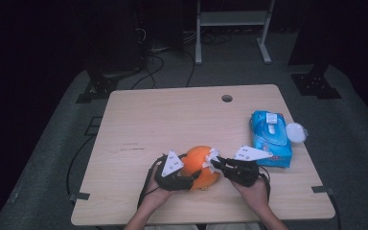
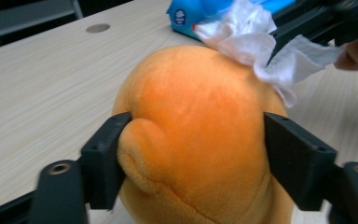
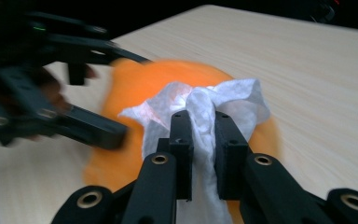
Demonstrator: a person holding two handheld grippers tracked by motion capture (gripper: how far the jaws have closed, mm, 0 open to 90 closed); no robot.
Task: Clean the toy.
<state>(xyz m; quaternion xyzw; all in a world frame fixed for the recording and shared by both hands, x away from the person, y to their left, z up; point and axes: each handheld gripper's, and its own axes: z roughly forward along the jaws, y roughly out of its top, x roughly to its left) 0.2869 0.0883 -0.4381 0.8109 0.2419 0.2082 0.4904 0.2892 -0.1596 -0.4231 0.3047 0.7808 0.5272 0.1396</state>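
An orange plush toy (image 1: pixel 199 165) sits near the table's front edge. In the left gripper view the toy (image 2: pixel 200 116) bulges between my left gripper's (image 2: pixel 198 154) two black jaws, which press on its sides. My left gripper (image 1: pixel 191 176) comes at the toy from the left in the high view. A crumpled white wipe (image 3: pixel 223 100) is pinched in my right gripper (image 3: pixel 204 130), whose jaws are shut on it. That wipe (image 1: pixel 211 157) rests against the toy's upper right side, with the right gripper (image 1: pixel 219 165) right behind it.
A blue pack of wet wipes (image 1: pixel 270 139) lies to the right of the hands, a small white round thing (image 1: pixel 296 132) beside it. The wooden table (image 1: pixel 163 120) has a cable hole (image 1: pixel 226 98) near its far edge. A metal rack stands on the floor beyond.
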